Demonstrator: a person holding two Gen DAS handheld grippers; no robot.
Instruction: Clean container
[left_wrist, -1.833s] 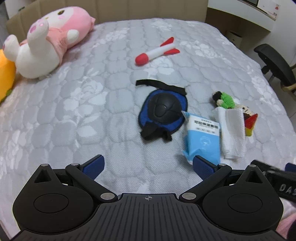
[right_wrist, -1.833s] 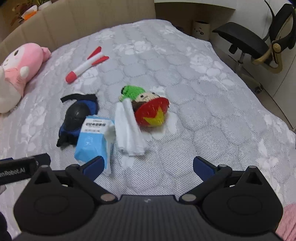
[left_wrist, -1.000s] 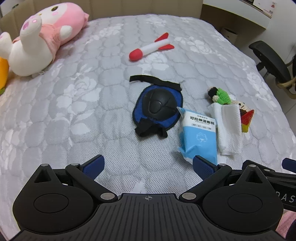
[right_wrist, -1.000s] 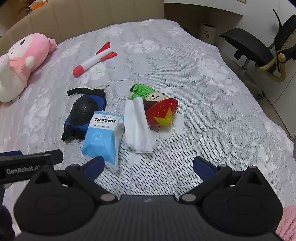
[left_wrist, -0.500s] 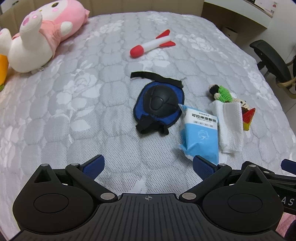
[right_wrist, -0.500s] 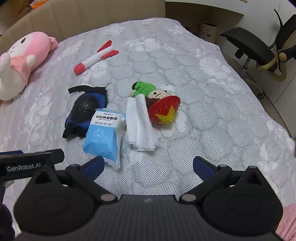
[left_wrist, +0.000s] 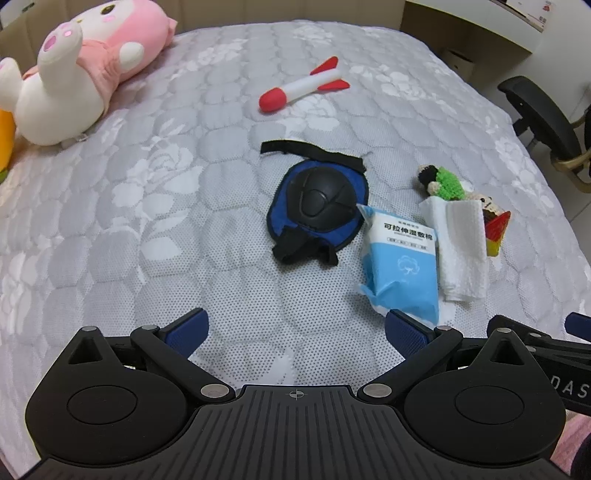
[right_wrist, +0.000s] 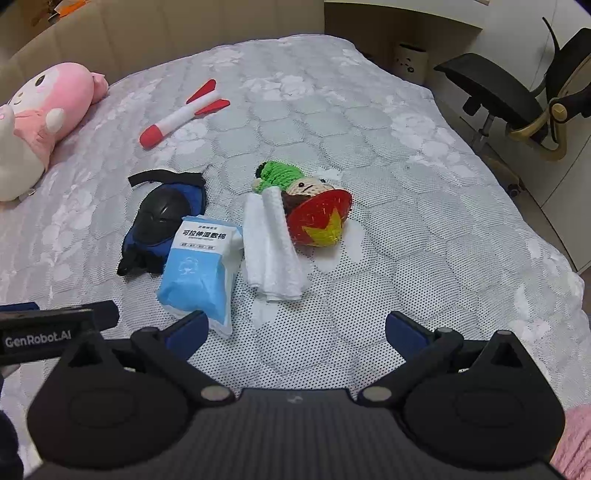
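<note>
Both grippers' fingers are spread wide and empty: left gripper, right gripper. A folded white cloth partly hides the red bowl-shaped container lying tipped on the bed, beside a blue wipes pack.

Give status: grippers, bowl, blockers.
Left gripper and right gripper open, empty, above the bed. Red bowl tipped on its side, untouched. White cloth leans on it; crochet doll behind.
</note>
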